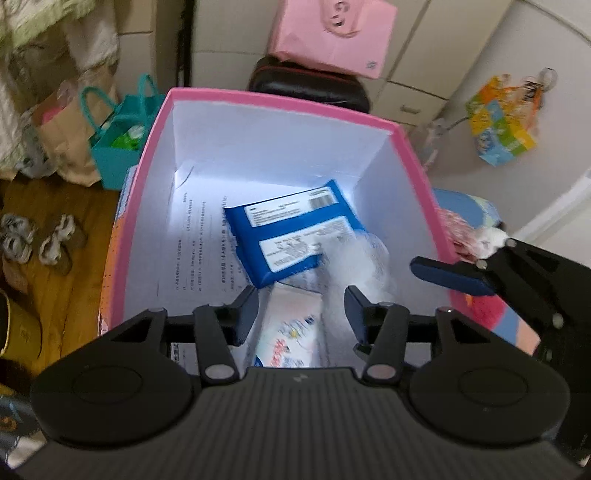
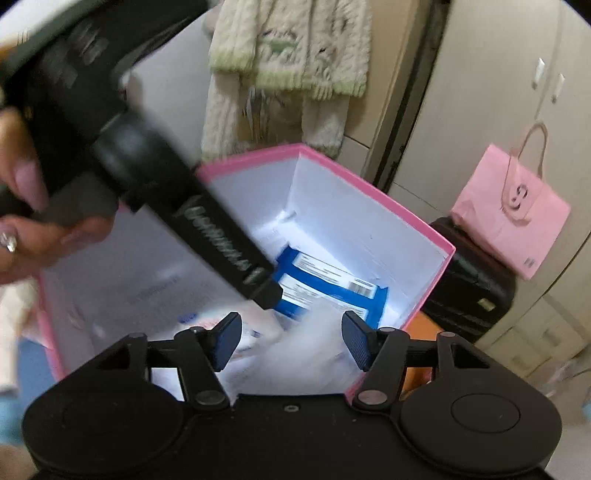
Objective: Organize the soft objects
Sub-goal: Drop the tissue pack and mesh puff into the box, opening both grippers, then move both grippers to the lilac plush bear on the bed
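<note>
Inside the pink box (image 1: 280, 99), both the left tool (image 1: 301, 314) and right tool (image 2: 291, 341) gape, gripping nothing.

We see box (image 1: 424, 177) pink outside, white inside. Pack (image 1: 291, 236) blue, white labels, black barcode. Second pack (image 1: 288, 332) white, red-blue print. We note teal tote (image 1: 118, 155), pink handbag (image 2: 513, 218), black suitcase (image 2: 469, 288), cream sweater (image 2: 291, 70) with green trim.

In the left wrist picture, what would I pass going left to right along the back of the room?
Brown paper bag → teal tote bag → black case with the pink paper bag on top → colourful hanging bag.
</note>
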`<state>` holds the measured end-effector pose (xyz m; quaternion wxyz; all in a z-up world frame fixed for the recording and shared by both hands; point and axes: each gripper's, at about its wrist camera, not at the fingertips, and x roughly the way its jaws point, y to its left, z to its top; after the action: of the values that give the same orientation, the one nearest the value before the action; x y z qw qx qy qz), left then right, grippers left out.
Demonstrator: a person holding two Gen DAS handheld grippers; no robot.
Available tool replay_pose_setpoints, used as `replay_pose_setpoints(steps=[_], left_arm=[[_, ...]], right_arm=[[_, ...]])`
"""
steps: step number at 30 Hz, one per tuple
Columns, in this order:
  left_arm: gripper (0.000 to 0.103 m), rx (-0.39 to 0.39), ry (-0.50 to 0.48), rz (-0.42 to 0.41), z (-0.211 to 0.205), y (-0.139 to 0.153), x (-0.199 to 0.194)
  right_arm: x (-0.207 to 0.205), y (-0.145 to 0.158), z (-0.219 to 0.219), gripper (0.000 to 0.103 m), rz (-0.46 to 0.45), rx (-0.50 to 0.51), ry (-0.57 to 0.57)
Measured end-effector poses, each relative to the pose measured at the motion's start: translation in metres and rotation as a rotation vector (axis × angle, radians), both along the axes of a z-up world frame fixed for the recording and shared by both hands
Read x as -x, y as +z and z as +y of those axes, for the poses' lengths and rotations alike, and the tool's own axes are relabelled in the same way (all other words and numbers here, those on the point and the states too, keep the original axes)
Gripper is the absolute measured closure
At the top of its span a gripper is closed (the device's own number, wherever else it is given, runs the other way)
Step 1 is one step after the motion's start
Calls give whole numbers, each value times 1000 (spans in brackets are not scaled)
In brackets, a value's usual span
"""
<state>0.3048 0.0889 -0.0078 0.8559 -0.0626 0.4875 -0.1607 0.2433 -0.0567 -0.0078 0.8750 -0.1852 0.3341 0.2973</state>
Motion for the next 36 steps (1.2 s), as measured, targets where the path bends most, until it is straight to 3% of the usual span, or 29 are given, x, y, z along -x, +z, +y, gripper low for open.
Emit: replay_pose_setpoints(steps=[5,12,20,28,32,36], left_arm=[[52,-23,-74,-78,1,20,31],[48,-51,-127,-148,-1,49,71],[45,-96,-185,-219,-9,75,121],[43,-139,-269,-289,-25,85,170],[37,-161,-319,-330,-37,90,190],[37,-171,-367,-333,-50,87,201]], right_arm=[[13,19,-30,38,68,-174,-14],[41,38,-60,38,75,-273,-21],[75,60,-82,37,47,-274,-12],[120,72,-101,37,2,-260,-10],[142,75,-114,37,-21,-265,-12],[159,74,-127,37,-22,-271,-31]])
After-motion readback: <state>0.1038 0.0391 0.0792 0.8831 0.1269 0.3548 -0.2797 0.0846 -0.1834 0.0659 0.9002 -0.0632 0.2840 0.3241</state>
